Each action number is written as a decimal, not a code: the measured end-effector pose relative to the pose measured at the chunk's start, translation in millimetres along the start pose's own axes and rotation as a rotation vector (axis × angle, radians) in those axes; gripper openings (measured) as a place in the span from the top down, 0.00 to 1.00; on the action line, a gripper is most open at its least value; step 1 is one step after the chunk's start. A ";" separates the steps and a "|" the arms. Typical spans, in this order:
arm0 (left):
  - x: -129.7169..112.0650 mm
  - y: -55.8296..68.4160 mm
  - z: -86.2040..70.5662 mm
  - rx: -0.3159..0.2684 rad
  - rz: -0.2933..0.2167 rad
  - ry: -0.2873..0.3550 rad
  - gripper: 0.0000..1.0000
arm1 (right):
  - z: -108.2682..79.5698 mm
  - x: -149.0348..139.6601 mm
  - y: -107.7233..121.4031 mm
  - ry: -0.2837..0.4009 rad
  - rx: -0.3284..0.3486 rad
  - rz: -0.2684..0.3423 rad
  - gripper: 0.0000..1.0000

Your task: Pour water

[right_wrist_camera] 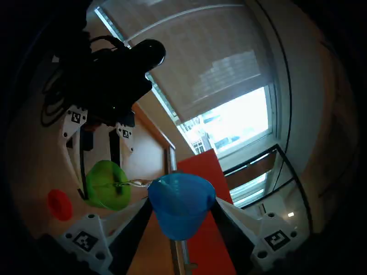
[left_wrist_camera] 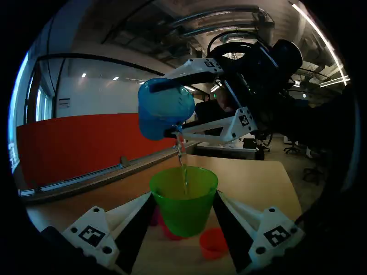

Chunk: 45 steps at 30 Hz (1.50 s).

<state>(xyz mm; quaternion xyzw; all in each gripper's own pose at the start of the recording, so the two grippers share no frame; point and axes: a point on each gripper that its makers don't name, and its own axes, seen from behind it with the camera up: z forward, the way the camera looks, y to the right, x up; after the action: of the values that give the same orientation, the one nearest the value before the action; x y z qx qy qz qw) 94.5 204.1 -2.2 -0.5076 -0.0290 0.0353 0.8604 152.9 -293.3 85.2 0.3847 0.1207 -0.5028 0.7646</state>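
In the left gripper view my left gripper [left_wrist_camera: 183, 208] is shut on a green cup [left_wrist_camera: 184, 201], held upright above the wooden table [left_wrist_camera: 247, 178]. Above it the right gripper [left_wrist_camera: 188, 103] holds a blue cup [left_wrist_camera: 164, 107] tipped over, and a thin stream of water [left_wrist_camera: 182, 160] falls from its rim into the green cup. The right gripper view is rolled sideways: my right gripper [right_wrist_camera: 181, 213] is shut on the blue cup [right_wrist_camera: 181, 206], and water [right_wrist_camera: 133, 183] runs across to the green cup [right_wrist_camera: 108, 185], held by the left gripper [right_wrist_camera: 98, 151].
Small red and pink cups [left_wrist_camera: 213, 243] stand on the table under the green cup; the red cup [right_wrist_camera: 59, 204] shows beside the green one too. An orange partition [left_wrist_camera: 87, 142] runs along the table's far edge. Office chairs [left_wrist_camera: 293, 146] stand at the right. Windows with blinds [right_wrist_camera: 229, 91] are behind.
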 end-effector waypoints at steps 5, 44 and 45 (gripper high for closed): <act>-0.3 1.7 1.6 -0.003 0.005 -0.004 0.17 | -0.9 -0.4 1.7 0.000 -0.005 -0.006 0.10; 2.5 3.6 6.8 -0.005 0.010 -0.002 0.17 | -6.4 -3.1 5.9 -0.010 -0.020 -0.085 0.10; 2.6 3.7 6.9 -0.005 0.010 -0.002 0.17 | -6.5 -3.0 6.0 -0.009 -0.020 -0.086 0.10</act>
<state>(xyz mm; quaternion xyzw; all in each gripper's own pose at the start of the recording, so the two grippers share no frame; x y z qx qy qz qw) 96.4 212.1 -2.0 -0.5100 -0.0276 0.0401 0.8588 158.0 -285.5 85.3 0.3689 0.1387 -0.5359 0.7466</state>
